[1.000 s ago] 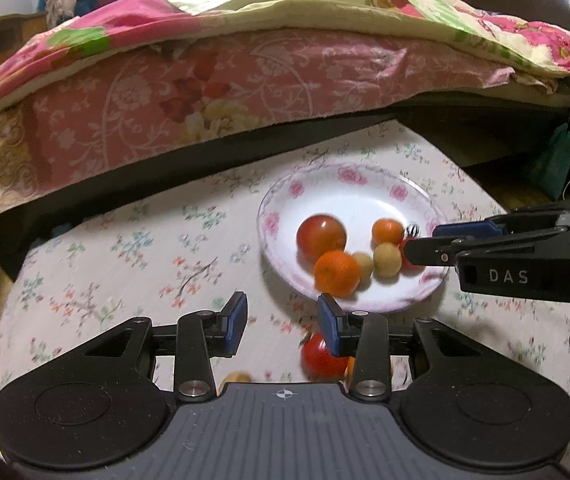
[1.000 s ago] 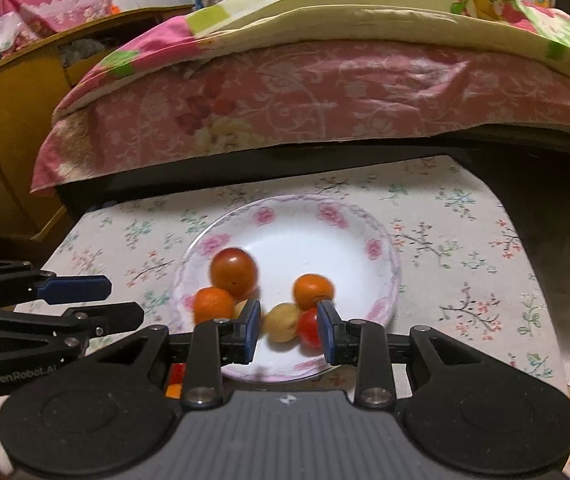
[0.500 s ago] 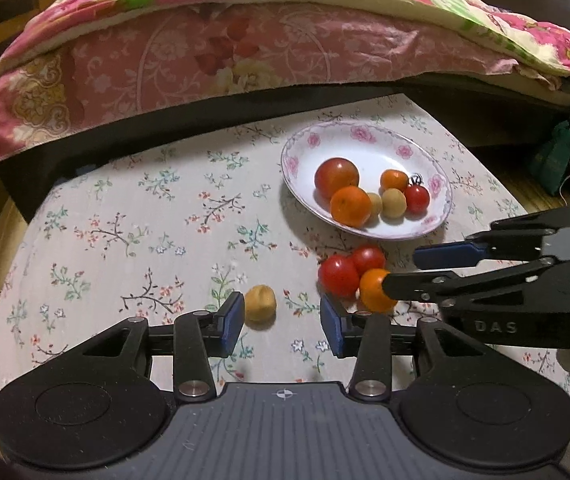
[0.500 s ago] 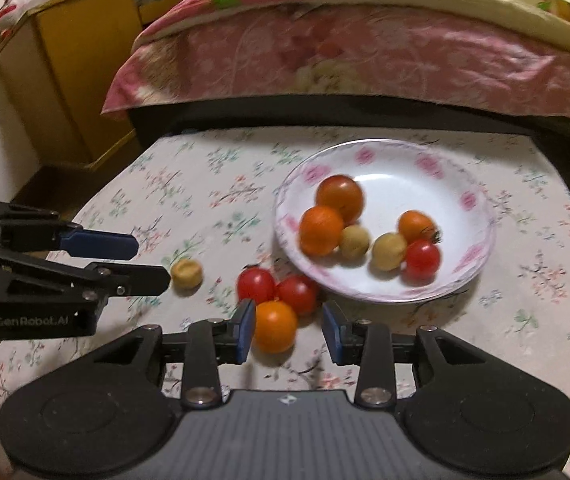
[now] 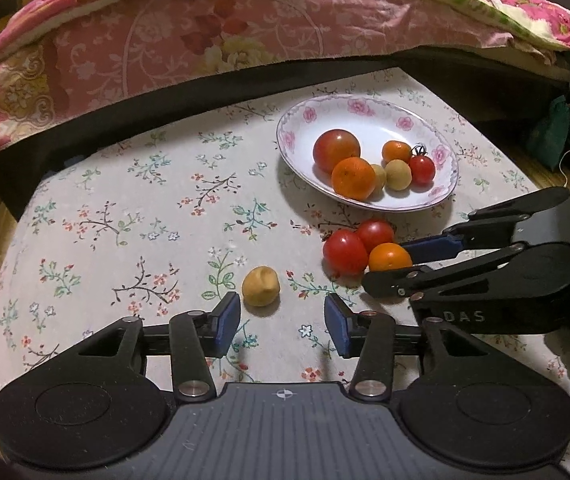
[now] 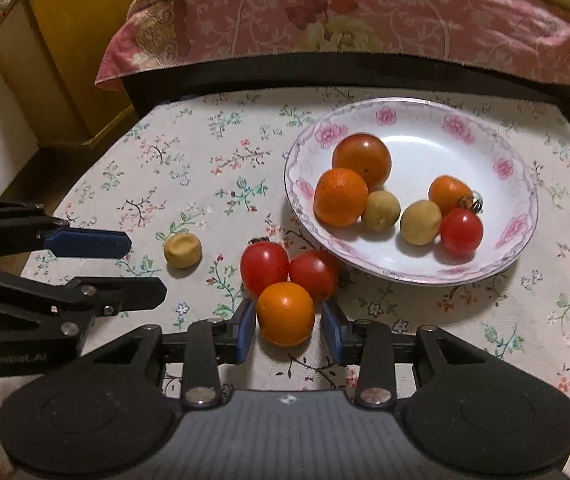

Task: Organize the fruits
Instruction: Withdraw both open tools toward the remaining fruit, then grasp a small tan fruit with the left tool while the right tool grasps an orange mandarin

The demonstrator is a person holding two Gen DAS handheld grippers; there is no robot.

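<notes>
A white floral plate (image 5: 365,120) (image 6: 413,120) on the flowered tablecloth holds several fruits: a big tomato (image 6: 362,159), oranges, pale yellow fruits and a cherry tomato. On the cloth in front of it lie two red tomatoes (image 6: 265,266) (image 5: 345,251) and a small orange (image 6: 286,313) (image 5: 390,258). A pale yellow fruit (image 5: 261,285) (image 6: 183,250) lies to their left. My left gripper (image 5: 283,322) is open, just short of the yellow fruit. My right gripper (image 6: 288,330) is open with the small orange between its fingertips.
A bed with a pink floral quilt (image 5: 205,40) runs along the table's far edge. A yellow wooden cabinet (image 6: 53,52) stands at the back left. The tablecloth (image 5: 125,220) spreads left of the plate.
Both grippers have drawn back from the plate and lowered toward the loose fruits. The right gripper now brackets the small orange; the left sits behind the yellow fruit.
</notes>
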